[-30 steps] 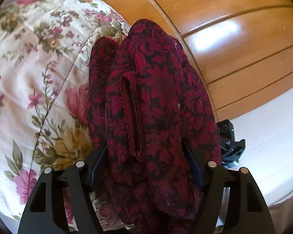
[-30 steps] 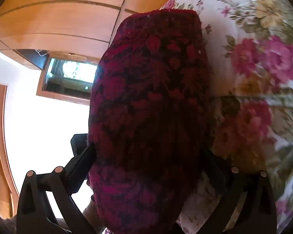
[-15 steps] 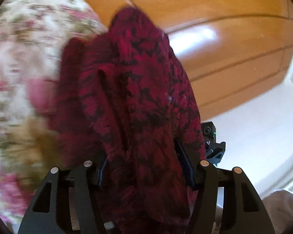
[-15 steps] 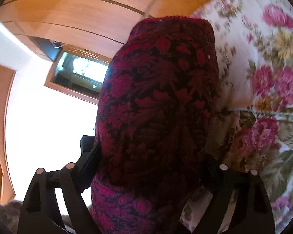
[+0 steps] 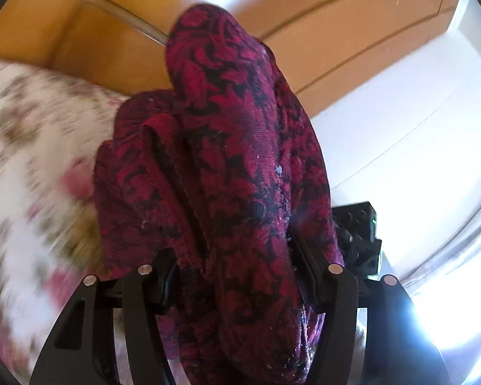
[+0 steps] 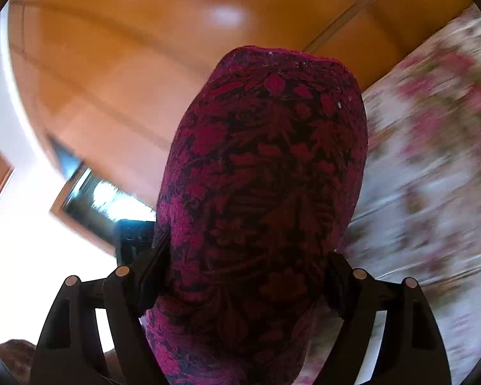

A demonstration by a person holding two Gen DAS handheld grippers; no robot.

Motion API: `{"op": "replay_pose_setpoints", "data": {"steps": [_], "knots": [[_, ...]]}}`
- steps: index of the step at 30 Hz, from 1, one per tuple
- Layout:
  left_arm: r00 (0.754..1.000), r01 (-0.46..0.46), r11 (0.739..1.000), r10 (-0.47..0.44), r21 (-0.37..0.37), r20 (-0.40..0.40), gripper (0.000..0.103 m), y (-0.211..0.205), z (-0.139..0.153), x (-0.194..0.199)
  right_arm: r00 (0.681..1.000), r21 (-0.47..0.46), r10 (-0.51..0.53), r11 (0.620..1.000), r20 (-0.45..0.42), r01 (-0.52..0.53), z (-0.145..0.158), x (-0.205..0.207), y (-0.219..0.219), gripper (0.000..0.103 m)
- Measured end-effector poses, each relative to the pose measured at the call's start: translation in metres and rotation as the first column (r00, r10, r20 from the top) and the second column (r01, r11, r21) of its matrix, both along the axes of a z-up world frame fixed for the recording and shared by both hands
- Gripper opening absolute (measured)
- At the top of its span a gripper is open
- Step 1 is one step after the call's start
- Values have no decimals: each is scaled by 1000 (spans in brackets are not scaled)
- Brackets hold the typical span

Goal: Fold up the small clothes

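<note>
A dark red and black floral-patterned garment fills the middle of the left wrist view, bunched and draped over my left gripper, which is shut on it. The same garment fills the right wrist view, draped over my right gripper, which is shut on it. The fingertips of both grippers are hidden under the cloth. The garment is held up off the flowered bedspread, which also shows in the right wrist view.
An orange wooden panelled wall stands behind the bed; it also shows in the right wrist view. A white wall lies to the right. A framed dark opening shows at left. The other gripper's black body peeks from behind the cloth.
Both grippers have lifted and tilted upward with the garment in them; the bedspread has slid down and out to the sides, and more of the wooden wall shows. The background is motion-blurred.
</note>
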State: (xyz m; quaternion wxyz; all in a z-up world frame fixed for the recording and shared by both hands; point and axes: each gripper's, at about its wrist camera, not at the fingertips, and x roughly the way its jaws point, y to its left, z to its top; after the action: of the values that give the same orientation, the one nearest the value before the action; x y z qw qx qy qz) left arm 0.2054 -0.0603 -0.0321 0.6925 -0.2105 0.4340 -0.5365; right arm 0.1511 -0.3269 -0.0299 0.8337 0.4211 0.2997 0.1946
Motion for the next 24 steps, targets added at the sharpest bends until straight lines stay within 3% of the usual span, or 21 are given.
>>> {"op": "replay_pose_setpoints", "data": {"steps": [4,8,13,17,21,24], "knots": [[998,70,989,-69,129,-9,55,-83,-7,19,988,-27,-136,991,-78,135,-27,-13,-51,79],[996,92,948,-89,306,-24,54,-136,-40,7,957,-114,-219,973,-189,200,-64,-33,-71,77],[999,28,963,-19,270,-37,53,-118,-56,-35,959,-120,-223,972,-174,204,-70,-66,-71,79],[996,-45,969,62,242,-62,53,-97,-66,-65,954,-113,-217,974,-209,196,-60,-71,-88,92],[989,-88,966,113,244,-90,53,-85,-71,-67,954,-74,-226,974,-197,215,-44,-49,-106,101],[987,-124,955,146,270,-64,54,-76,-67,-62,960,-38,-152,988,-233,147,-49,-21,-113,101]]}}
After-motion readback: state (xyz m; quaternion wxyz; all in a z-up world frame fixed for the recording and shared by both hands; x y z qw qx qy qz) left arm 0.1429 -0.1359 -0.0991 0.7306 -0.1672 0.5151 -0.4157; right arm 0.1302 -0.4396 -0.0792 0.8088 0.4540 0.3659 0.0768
